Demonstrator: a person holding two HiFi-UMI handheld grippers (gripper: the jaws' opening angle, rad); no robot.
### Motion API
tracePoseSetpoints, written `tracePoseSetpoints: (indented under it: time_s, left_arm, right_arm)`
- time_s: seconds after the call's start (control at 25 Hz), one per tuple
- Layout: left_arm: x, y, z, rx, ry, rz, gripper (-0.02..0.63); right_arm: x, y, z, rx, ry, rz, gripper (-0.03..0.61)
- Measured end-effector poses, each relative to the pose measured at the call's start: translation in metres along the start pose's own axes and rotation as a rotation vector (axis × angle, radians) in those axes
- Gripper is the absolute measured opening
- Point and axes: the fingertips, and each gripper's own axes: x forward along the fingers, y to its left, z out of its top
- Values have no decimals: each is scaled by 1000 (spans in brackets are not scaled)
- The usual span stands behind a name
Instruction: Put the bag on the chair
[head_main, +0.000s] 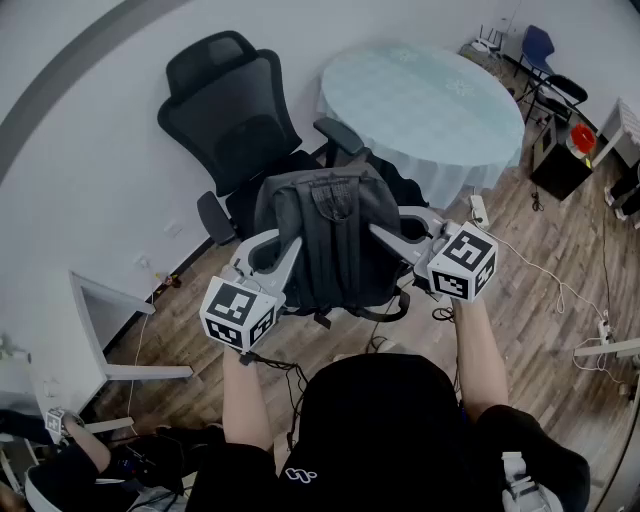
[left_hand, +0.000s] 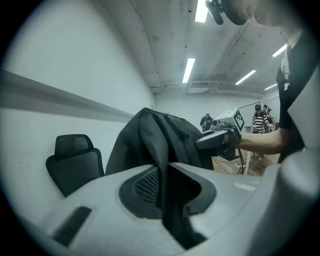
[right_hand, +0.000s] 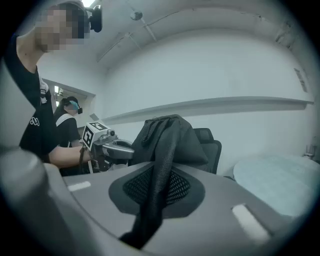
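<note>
I hold a black backpack (head_main: 330, 235) up in the air between both grippers, just in front of a black mesh office chair (head_main: 235, 110). My left gripper (head_main: 290, 246) is shut on a dark strap (left_hand: 165, 197) at the bag's left side. At the right side my right gripper (head_main: 381, 233) is shut on a mesh strap (right_hand: 159, 185). In the left gripper view the bag (left_hand: 155, 137) hangs over the jaws, with the chair (left_hand: 75, 160) behind it at the left. The right gripper view shows the bag (right_hand: 167, 132) covering most of the chair (right_hand: 212, 147).
A round table (head_main: 425, 100) with a pale cloth stands right of the chair, close to its armrest. A white desk (head_main: 70, 330) stands at the left. Cables and a power strip (head_main: 478, 208) lie on the wooden floor at the right. People stand in the background (left_hand: 260, 120).
</note>
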Motion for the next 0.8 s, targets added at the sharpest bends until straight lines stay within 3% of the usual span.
tracePoseSetpoints:
  time_s: [0.64,0.8]
  left_arm:
    - [-1,28,-38,-77,14,-55,46]
    - [15,17,-31,-68,31,-65,46]
  right_arm:
    - [36,2,-28,57,39,-73,49]
    - [18,-10,-29,70,33,-84,48]
